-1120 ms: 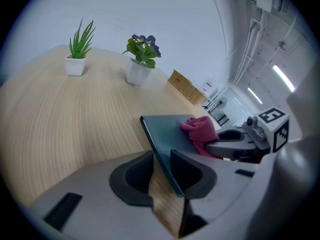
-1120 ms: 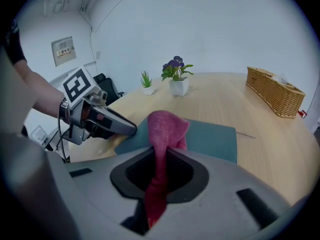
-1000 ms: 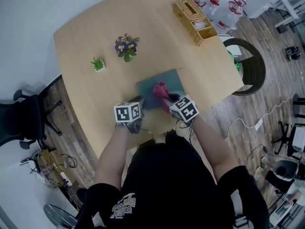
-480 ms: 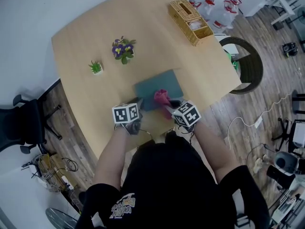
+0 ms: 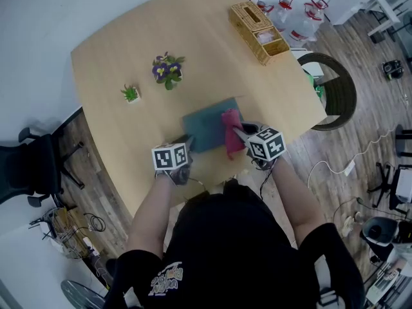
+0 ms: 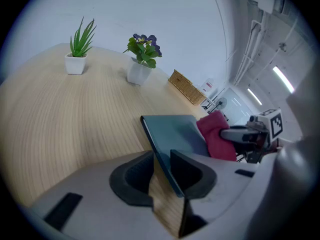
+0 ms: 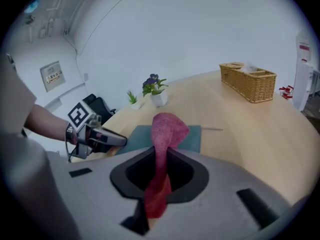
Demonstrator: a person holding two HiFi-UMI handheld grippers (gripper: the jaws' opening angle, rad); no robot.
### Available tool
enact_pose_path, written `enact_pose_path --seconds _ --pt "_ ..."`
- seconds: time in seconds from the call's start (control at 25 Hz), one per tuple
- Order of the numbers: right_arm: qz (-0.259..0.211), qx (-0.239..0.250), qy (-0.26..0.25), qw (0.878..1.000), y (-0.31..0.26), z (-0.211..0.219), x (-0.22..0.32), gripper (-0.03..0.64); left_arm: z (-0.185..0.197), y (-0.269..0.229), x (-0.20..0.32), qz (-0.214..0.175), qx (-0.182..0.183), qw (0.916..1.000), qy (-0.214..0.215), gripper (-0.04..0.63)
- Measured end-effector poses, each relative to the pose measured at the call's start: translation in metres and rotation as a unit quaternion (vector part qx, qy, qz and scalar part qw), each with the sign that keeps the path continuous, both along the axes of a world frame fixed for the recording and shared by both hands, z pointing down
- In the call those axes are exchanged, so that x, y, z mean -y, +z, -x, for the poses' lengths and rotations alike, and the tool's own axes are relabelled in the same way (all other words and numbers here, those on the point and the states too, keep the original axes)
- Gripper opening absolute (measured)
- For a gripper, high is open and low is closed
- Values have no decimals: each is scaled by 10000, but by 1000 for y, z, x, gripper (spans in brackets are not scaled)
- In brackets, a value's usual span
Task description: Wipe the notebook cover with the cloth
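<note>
Right tool point(image 7: 161, 159) is clenched on the pink cloth point(image 7: 168, 128). The cloth stands up from between its jaws and droops forward onto the teal notebook point(image 7: 192, 136), which lies flat on the counter point(image 6: 60, 124) just ahead of this tool. Left tool point(image 6: 161, 163) is released: its jaws stand apart, with the notebook's near corner lying between them and bare counter showing in the gap. Well beyond the left tool's tips stand a spiky green plant point(image 6: 80, 46) and a purple-flowered plant point(image 6: 142, 54). A wicker basket point(image 7: 247, 81) sits far ahead of the right tool, off to its right.
</note>
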State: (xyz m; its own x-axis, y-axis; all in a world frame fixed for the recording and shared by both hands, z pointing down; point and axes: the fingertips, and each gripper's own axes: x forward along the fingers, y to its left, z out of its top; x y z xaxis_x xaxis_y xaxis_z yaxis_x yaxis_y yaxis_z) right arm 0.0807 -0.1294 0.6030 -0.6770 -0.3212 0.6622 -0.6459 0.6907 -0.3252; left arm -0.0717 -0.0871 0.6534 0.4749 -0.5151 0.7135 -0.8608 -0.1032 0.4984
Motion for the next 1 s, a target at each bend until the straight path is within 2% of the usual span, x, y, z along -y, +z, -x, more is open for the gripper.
enact_pose_path --seconds 0.12,0.36,0.64,1.0 --pt "-129 -205 236 9994 -3 -9 39 55 0 0 0 2 -11 10000 -2 97" --pt "-283 -685 321 9967 2 -6 99 56 -1 -1 0 17 -39 10000 2 97" --pt "-237 -1103 186 9934 28 7 124 56 -1 1 1 7 -30 10000 3 95" --pt "-106 -846 482 9952 35 3 118 55 2 3 0 16 2 10000 -9 95"
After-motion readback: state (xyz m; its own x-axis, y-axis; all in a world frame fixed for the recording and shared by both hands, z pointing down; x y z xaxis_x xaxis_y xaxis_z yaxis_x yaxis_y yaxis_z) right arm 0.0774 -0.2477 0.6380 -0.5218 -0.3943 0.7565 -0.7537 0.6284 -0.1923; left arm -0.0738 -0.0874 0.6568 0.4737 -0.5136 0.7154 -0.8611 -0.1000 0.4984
